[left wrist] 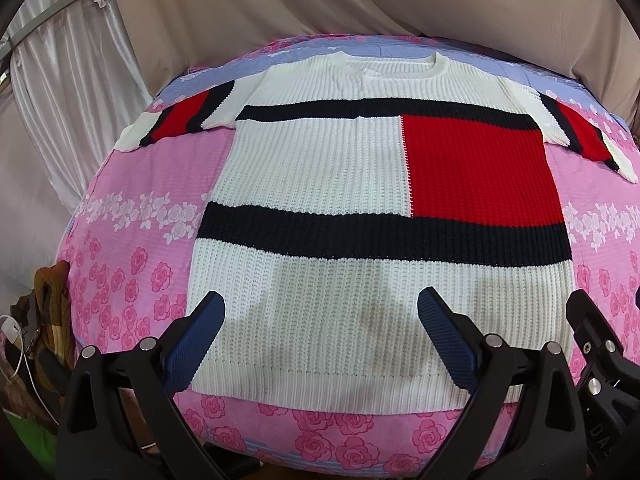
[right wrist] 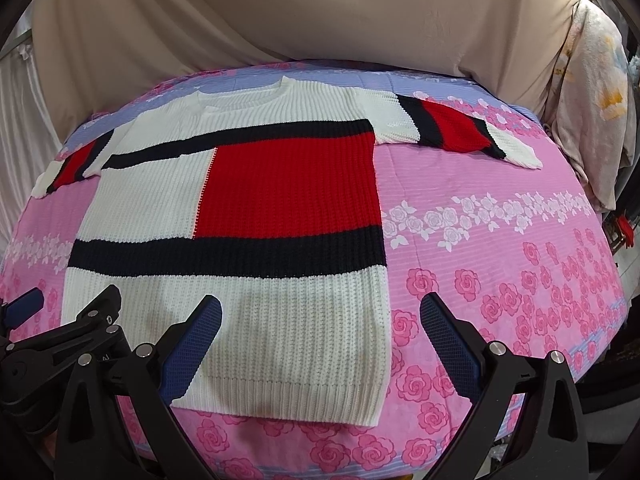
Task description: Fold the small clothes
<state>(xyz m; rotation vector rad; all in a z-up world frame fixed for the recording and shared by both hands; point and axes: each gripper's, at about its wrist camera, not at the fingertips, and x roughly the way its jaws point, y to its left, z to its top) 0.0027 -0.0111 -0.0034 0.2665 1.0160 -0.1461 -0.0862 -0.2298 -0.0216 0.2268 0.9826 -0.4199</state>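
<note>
Nearest to you, your left gripper [left wrist: 320, 332] hangs over the sweater's hem with its blue pads spread wide and nothing between them. Your right gripper [right wrist: 320, 336] is likewise spread and empty, straddling the sweater's right-hand bottom corner: one pad over the white knit, the other over the bare bedspread [right wrist: 500, 248]. In the left wrist view the right gripper's black frame pokes in at the right edge, so the two tools sit close beside each other at the hem.

The sweater [left wrist: 320, 168] lies face up and flat on the pink rose-print bedspread, hem towards you, neckline away. It is a ribbed white knit with two dark bands and a red block on the chest. Both short sleeves [right wrist: 452, 128] are stretched out sideways, each with its own red and dark stripes.

As I judge it, the folding has not started: no sleeve is turned in, no edge doubled over. The spreading looks done; every fold is left for you to make.

Beyond the sweater, beige draped cloth [right wrist: 280, 12] closes off the back, with a pale curtain at the left.

No brand or label shows on the sweater. Some embossed letters sit on a gripper frame, too small to read.
</note>
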